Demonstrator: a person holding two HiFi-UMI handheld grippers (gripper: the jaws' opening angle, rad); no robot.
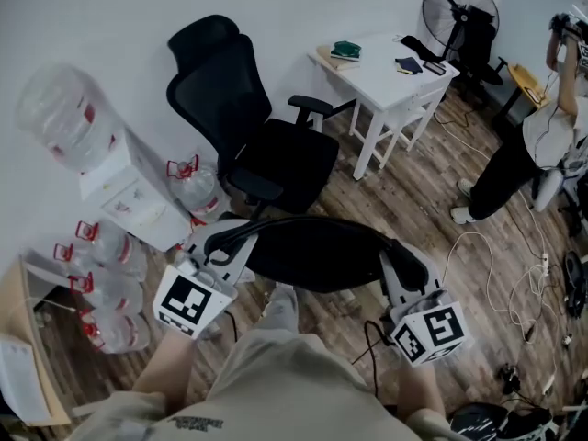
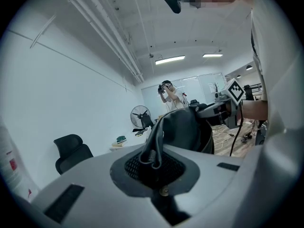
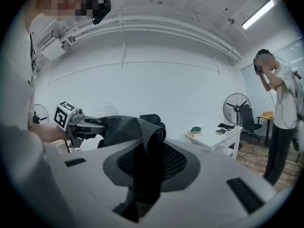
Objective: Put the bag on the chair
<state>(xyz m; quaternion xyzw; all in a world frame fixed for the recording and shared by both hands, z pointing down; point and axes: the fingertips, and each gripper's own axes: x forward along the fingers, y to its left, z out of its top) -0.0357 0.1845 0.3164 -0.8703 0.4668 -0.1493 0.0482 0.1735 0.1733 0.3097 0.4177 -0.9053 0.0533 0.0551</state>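
Note:
A black bag [image 1: 317, 251] hangs stretched between my two grippers, in front of the black office chair [image 1: 276, 159]. My left gripper [image 1: 219, 246] is shut on the bag's strap [image 2: 154, 148] at its left end. At the right end my right gripper [image 1: 404, 274] is shut on a fold of the bag [image 3: 147, 141]. The bag is in the air, below and just in front of the chair's seat [image 1: 294, 168]. In the left gripper view the chair [image 2: 71, 153] stands far left and the bag [image 2: 183, 129] bulges ahead.
A water dispenser [image 1: 129, 182] and several water bottles [image 1: 101, 288] stand left. A white table [image 1: 386, 76] is right of the chair, with a fan [image 1: 459, 12] behind it. A person [image 1: 542, 145] stands at right. Cables [image 1: 514, 292] lie on the wooden floor.

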